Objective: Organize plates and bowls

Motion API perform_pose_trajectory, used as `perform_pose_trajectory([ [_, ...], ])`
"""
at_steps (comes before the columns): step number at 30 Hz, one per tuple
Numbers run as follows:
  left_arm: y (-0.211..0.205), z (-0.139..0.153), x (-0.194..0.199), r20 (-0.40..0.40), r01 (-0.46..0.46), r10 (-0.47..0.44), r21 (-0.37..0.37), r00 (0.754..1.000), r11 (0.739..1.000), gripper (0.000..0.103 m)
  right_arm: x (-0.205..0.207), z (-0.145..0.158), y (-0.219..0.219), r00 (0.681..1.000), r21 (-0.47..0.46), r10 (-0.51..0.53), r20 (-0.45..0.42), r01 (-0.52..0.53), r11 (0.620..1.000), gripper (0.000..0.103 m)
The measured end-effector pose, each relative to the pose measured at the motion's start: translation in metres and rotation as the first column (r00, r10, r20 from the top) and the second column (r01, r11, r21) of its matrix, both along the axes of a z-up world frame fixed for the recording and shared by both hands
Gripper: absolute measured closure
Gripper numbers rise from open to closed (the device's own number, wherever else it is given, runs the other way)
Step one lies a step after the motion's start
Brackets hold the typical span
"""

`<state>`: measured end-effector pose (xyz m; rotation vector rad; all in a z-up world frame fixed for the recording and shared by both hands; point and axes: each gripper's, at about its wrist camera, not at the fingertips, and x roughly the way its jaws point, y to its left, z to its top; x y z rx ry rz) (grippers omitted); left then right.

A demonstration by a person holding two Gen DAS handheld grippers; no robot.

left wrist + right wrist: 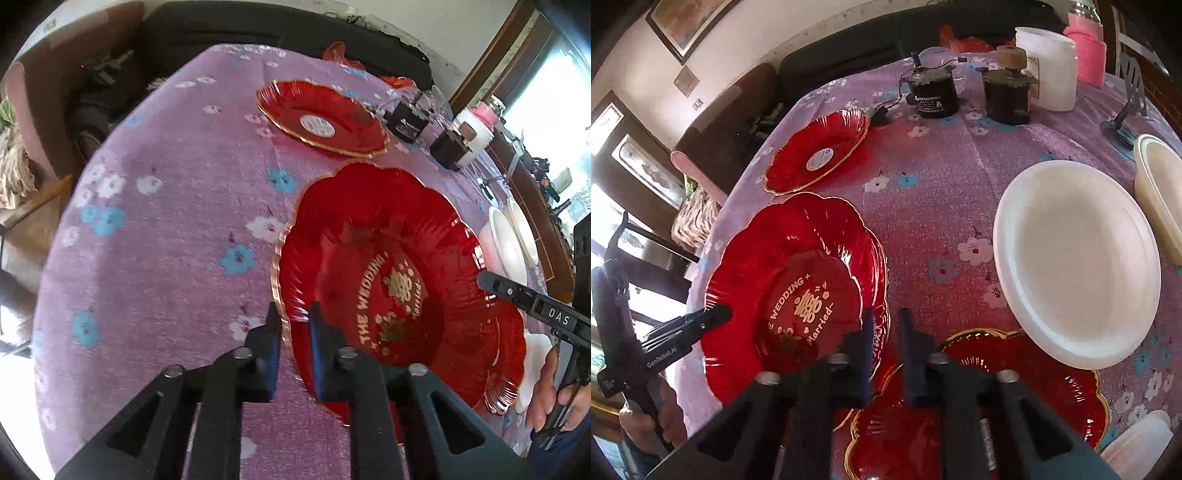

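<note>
A large red scalloped plate (pixel 369 240) with gold rim and gold "THE WEDDING" lettering lies on the purple flowered tablecloth (pixel 166 240). My left gripper (pixel 293 314) is shut on its left rim, which runs between the blue pads. In the right wrist view the same plate (pixel 775 251) has its right rim clamped in my right gripper (pixel 886 317). Each view shows the other gripper at the plate's opposite edge: the right one (pixel 482 278), the left one (pixel 720 314). The plate's near right edge overlaps another red plate (pixel 1015 387).
A third red plate (pixel 816 151) with a round sticker sits farther back. To the right are a white plate (pixel 1075 258) and a cream bowl (pixel 1160 192). Two black motors (pixel 934 96), a white jar (pixel 1049 66) and a pink-wrapped bottle (pixel 1086 51) stand at the back. A hand (pixel 546 398) holds the right gripper.
</note>
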<state>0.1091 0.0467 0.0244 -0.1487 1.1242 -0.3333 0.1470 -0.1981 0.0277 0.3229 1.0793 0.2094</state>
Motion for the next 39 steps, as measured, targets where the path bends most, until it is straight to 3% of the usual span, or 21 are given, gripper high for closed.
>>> perform_pose_trajectory([
  [7,0.019,0.018,-0.041,0.049,-0.004,0.004,0.008,0.999,1.0,0.091,-0.04,0.022,0.015,0.999,0.023,0.007,0.045,-0.008,1.0,0.096],
  [10,0.03,0.025,-0.072,0.08,-0.007,0.005,0.025,0.997,1.0,0.081,-0.065,0.026,0.03,0.998,0.037,0.042,0.051,-0.044,0.998,0.096],
  [11,0.033,0.025,-0.082,0.085,-0.006,0.004,0.032,0.996,0.999,0.076,-0.07,0.025,0.034,0.997,0.042,0.051,0.053,-0.053,0.998,0.096],
  [15,0.047,0.018,-0.116,0.117,-0.047,0.036,0.094,0.992,0.994,0.076,-0.097,0.016,0.054,0.994,0.055,0.098,0.043,-0.1,0.993,0.095],
  [21,0.062,0.012,-0.14,0.124,-0.078,0.069,0.071,0.99,0.994,0.076,-0.119,0.0,0.066,0.991,0.08,0.131,0.031,-0.134,0.988,0.092],
  [26,0.067,0.02,-0.161,0.19,-0.124,0.106,0.084,0.976,0.989,0.071,-0.148,0.008,0.039,0.992,0.137,0.075,0.099,-0.089,0.987,0.092],
  [31,0.065,0.044,-0.19,0.265,-0.135,0.122,0.03,0.956,0.99,0.07,-0.182,0.011,-0.019,0.988,0.174,-0.073,0.137,0.048,0.983,0.092],
  [34,0.046,0.057,-0.201,0.284,-0.077,0.075,-0.004,0.956,0.997,0.07,-0.197,0.004,-0.046,0.983,0.2,-0.138,0.12,0.112,0.973,0.092],
  [39,-0.001,0.067,-0.211,0.285,0.047,-0.047,0.007,0.957,0.999,0.07,-0.211,-0.003,-0.071,0.974,0.239,-0.188,0.123,0.155,0.959,0.092],
])
